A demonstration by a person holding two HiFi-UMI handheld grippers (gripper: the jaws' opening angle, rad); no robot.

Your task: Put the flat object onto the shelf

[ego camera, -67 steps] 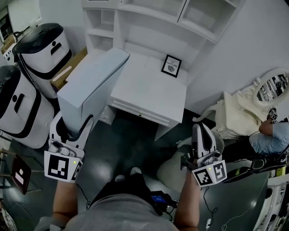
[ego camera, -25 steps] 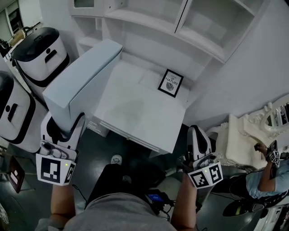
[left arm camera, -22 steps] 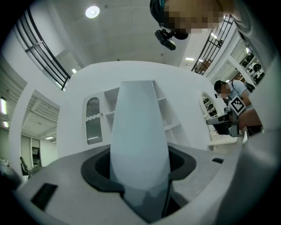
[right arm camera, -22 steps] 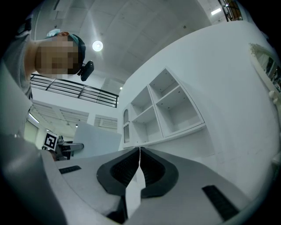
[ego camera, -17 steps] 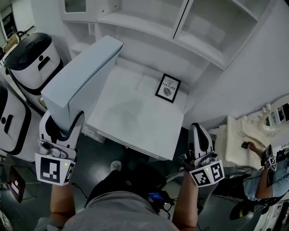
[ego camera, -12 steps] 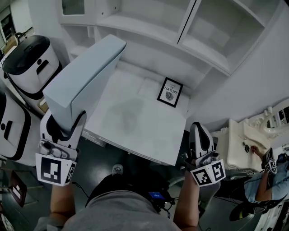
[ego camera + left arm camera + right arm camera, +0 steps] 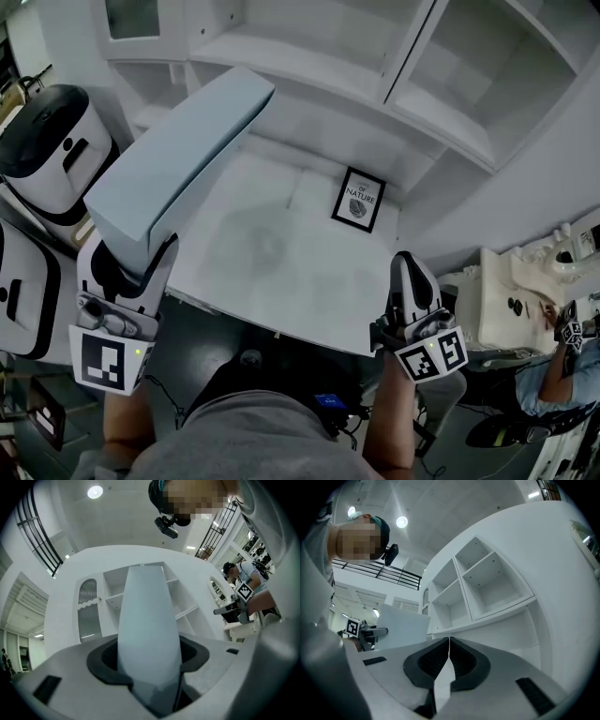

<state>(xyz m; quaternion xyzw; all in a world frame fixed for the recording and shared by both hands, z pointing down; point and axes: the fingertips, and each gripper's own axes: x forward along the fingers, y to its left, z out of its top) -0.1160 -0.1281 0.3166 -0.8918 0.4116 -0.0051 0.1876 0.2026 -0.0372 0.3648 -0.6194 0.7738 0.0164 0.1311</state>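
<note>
Head view: left claw (image 7: 139, 251) clamps the flat panel (image 7: 178, 155), right claw (image 7: 405, 267) closed.

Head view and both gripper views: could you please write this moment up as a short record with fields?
Left gripper: shut on flat object, held on edge
Right gripper: shut, nothing between the jaws
Flat object position: over the left side of the desk, not yet on the shelf
On desk: framed picture, toward the back right
</note>
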